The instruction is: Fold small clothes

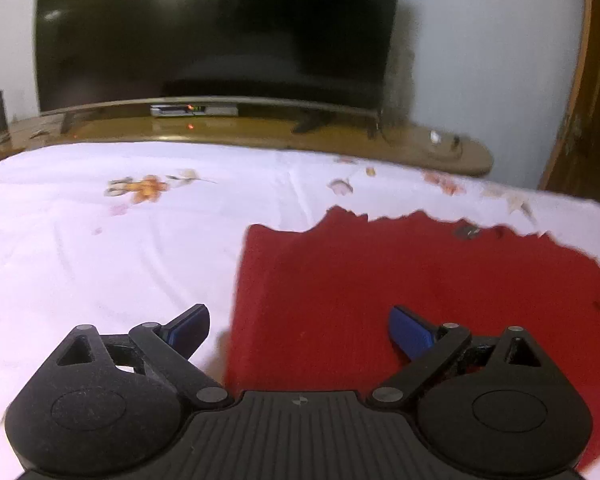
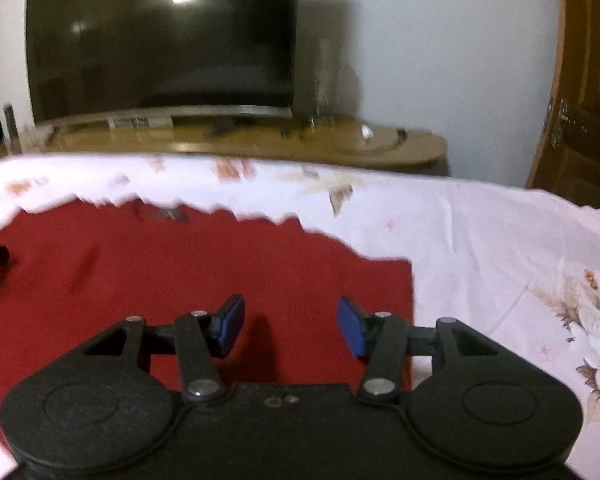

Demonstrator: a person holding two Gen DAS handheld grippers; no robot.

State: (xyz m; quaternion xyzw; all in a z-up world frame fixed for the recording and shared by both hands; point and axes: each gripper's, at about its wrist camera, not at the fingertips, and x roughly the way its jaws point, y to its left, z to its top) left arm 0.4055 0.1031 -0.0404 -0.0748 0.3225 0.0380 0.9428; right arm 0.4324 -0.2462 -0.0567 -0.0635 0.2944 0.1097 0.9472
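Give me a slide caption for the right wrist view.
Open right claw poised over the red garment spread on a floral bedsheet, dark television behind.

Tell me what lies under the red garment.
The red garment lies flat on a white floral bedsheet, which shows around its left, far and right edges. Whatever is directly beneath the cloth is covered and cannot be seen.

Red garment (image 1: 400,280) far edge smeared by blur; near edge hidden behind left gripper (image 1: 299,330); dark label (image 2: 168,214) unreadable; shelf clutter (image 2: 366,132) indistinct.
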